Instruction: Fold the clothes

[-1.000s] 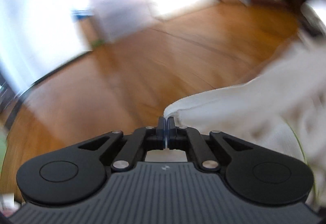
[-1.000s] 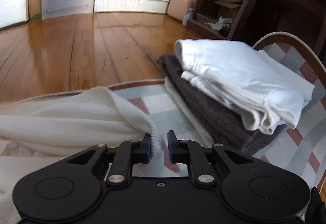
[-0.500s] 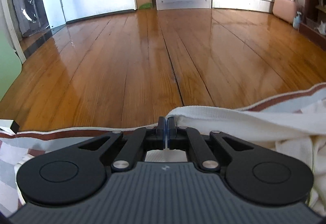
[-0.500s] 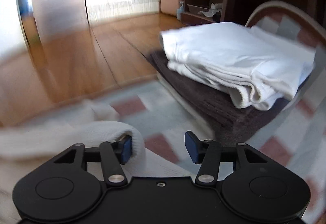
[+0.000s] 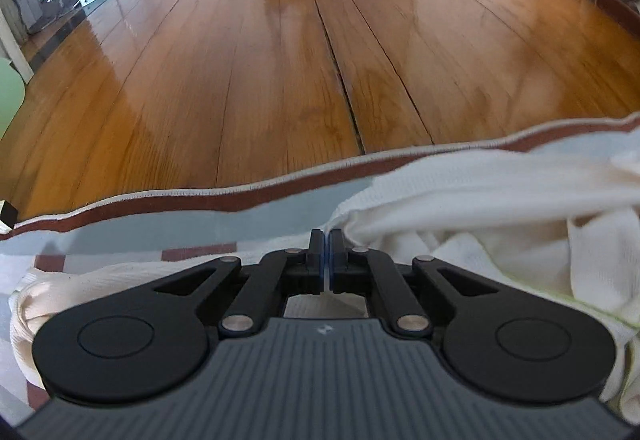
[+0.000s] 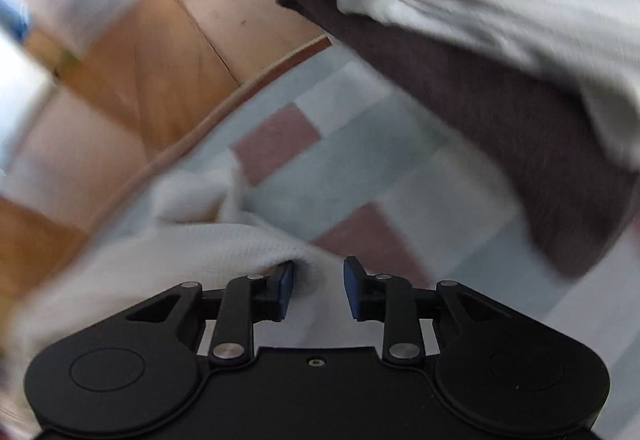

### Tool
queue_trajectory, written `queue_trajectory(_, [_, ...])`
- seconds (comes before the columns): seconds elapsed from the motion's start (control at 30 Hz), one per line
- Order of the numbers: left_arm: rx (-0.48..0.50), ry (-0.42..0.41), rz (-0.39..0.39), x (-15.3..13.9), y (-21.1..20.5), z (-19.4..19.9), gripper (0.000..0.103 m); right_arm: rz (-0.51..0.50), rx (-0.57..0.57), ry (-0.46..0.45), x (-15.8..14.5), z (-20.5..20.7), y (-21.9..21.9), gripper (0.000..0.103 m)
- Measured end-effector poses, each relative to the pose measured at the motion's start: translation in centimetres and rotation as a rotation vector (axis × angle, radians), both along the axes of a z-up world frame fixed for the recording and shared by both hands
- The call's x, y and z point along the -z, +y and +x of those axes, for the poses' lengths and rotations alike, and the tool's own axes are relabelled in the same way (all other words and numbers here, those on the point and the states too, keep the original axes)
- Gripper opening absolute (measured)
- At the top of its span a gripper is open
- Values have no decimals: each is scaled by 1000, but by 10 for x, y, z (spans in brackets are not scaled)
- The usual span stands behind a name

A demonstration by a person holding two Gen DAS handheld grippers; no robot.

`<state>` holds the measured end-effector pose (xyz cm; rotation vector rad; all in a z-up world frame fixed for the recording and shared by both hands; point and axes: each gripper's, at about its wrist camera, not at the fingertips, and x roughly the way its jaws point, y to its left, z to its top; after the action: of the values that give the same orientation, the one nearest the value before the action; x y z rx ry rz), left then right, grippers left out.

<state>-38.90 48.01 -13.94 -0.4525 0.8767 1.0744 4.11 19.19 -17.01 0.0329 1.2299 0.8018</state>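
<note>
Left wrist view: my left gripper (image 5: 325, 240) pinched tight on an edge of the cream sweater (image 5: 472, 200), which lies on the checked rug (image 5: 120, 232) near the rug's border. Right wrist view, blurred: my right gripper (image 6: 318, 280) wide apart, sweater fabric against its left finger only; folded pile (image 6: 500, 52) on the rug's far side. Best, I judge, to re-grip a matching edge before laying the fold flat.
</note>
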Motion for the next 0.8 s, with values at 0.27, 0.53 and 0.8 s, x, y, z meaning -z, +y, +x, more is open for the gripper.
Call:
queue_trajectory(0.27, [32, -32, 23, -6, 5, 4, 2, 173, -103, -25, -36, -31, -21, 39])
queue_trajectory(0.53, [54, -18, 30, -2, 0, 6, 4, 111, -125, -51, -9, -67, 12, 44])
queue_trajectory(0.8, [58, -14, 51, -3, -5, 5, 4, 20, -226, -199, -29, -101, -58, 2])
